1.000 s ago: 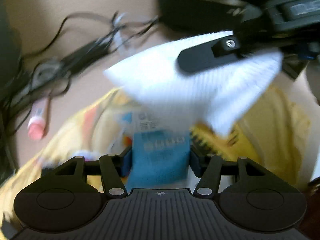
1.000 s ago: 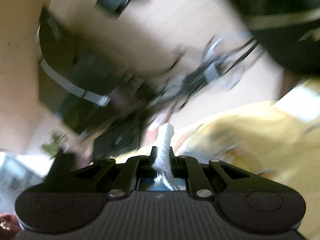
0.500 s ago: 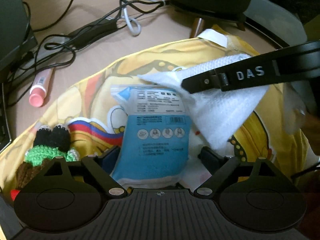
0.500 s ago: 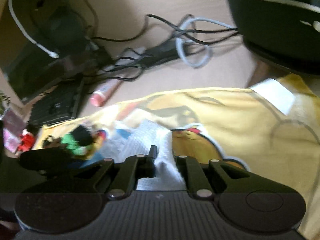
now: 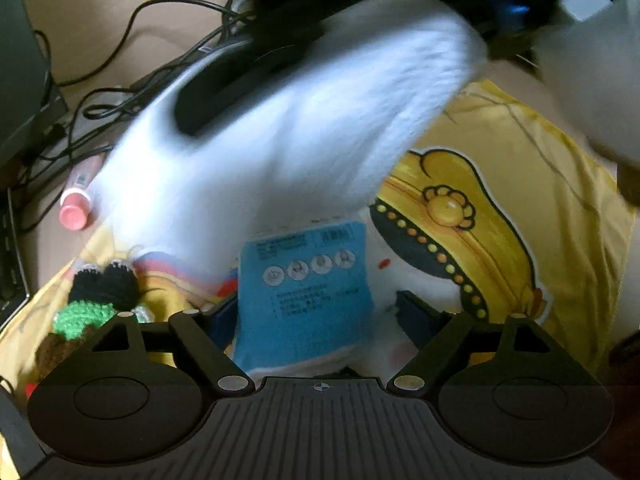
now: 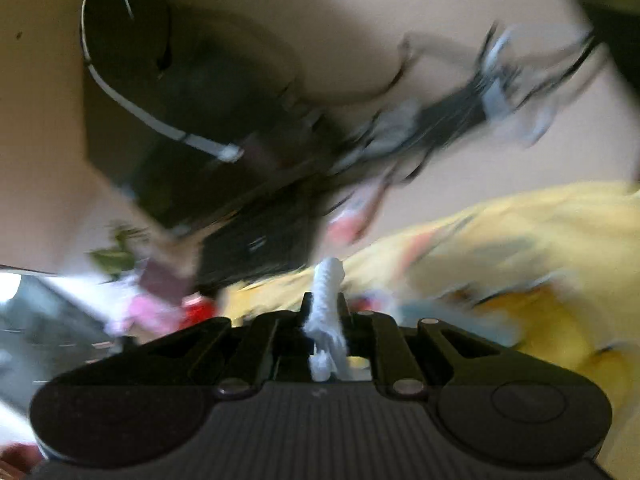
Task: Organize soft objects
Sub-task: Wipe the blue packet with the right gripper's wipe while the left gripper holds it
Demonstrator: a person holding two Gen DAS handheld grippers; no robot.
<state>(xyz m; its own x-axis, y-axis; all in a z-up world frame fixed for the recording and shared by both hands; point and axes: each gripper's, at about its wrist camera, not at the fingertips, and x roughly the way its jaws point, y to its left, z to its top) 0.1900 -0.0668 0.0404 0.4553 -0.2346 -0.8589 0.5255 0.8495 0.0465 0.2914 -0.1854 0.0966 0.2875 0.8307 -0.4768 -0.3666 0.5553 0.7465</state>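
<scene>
My left gripper (image 5: 320, 316) stands open over a yellow cartoon-print cloth (image 5: 500, 200). A blue packet (image 5: 304, 288) lies between its fingers, with gaps on both sides. Above the packet a white knitted cloth (image 5: 280, 140) hangs blurred in the air, with a black finger of the right gripper (image 5: 224, 96) across it. In the right wrist view my right gripper (image 6: 324, 304) is shut on a bunched strip of that white cloth (image 6: 328, 280). A crocheted green and black toy (image 5: 96, 296) lies at the cloth's left edge.
A pink tube (image 5: 76, 204) lies on the tan desk beside tangled black cables (image 5: 120, 92). A large black device (image 6: 160, 100) and more cables (image 6: 460, 112) fill the blurred right wrist view. The yellow cloth (image 6: 540, 240) shows at lower right.
My left gripper has opened and let go of the blue packet, which now lies on the yellow cloth. The right gripper has swung the white cloth down, then up again.
</scene>
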